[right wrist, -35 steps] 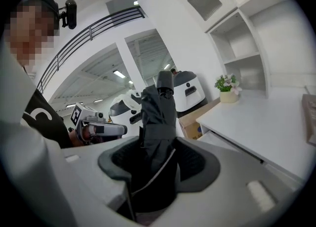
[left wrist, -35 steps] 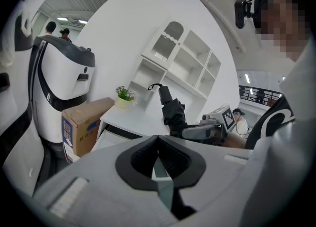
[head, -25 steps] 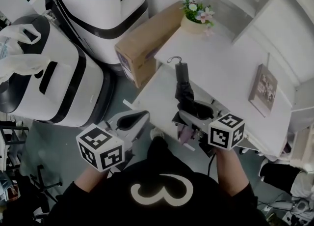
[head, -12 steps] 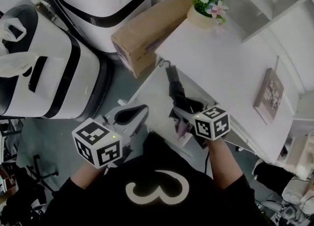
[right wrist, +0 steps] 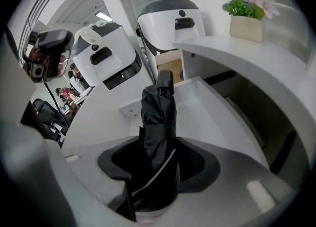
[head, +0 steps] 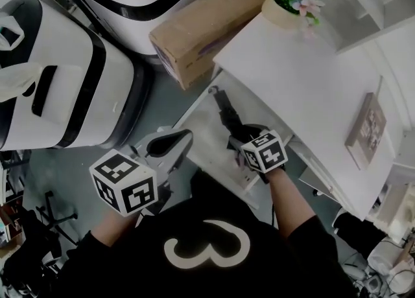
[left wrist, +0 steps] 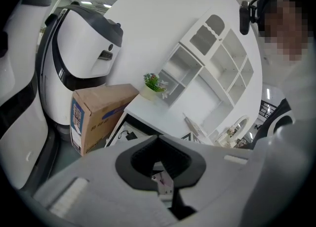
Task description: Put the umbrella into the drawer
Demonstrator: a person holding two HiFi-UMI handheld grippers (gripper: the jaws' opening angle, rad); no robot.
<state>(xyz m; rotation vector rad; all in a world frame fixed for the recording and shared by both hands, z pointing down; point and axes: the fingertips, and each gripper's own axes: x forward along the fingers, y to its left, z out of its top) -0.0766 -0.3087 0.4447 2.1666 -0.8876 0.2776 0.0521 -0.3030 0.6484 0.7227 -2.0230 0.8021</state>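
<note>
**While the umbrella hangs over the drawer: grip & handling notes**

As things stand, the R gripper (right wrist: 158, 148) has its jaws pinched on the black folded compact umbrella (right wrist: 157, 117), pads bearing on the bunched fabric of the lower body, just below the wrap band. The blocky black handle end points away from the gripper and down, toward the open white drawer (head: 196, 133) pulled out from under the white desk (head: 305, 76). From the head view the umbrella (head: 228, 112) sits above the drawer's floor, near its far end. Can't tell whether the tip touches yet.

The L gripper (left wrist: 158, 142) is off to the side, well apart from the drawer, jaw tips pressed together w/ nothing pinched btwn them.

Handling, as a judgement:
- Light, prob. no strain for one gripper.
- Stiff core (shaft inside), soft outside: the fabric folds squash under the pads, so the grip feels spongy and the thing can rotate or slip inside its own cloth.
- Fabric looks smooth, nylon-type, so likely slippery. The band helps, as it stops the folds sliding apart.
- Not fragile, though the ribs could bend if squeezed hard across them.
- Best hold: mid-body near the band, approx. where it's held now. The handle would be firmer but leaves the long end swinging.

Lay it down along the drawer's length so it clears the side walls. Nearby clutter, i.e. the brown cardboard box (head: 194, 28) and the small pot of flowers (head: 285, 5), is well clear of the path.
</note>
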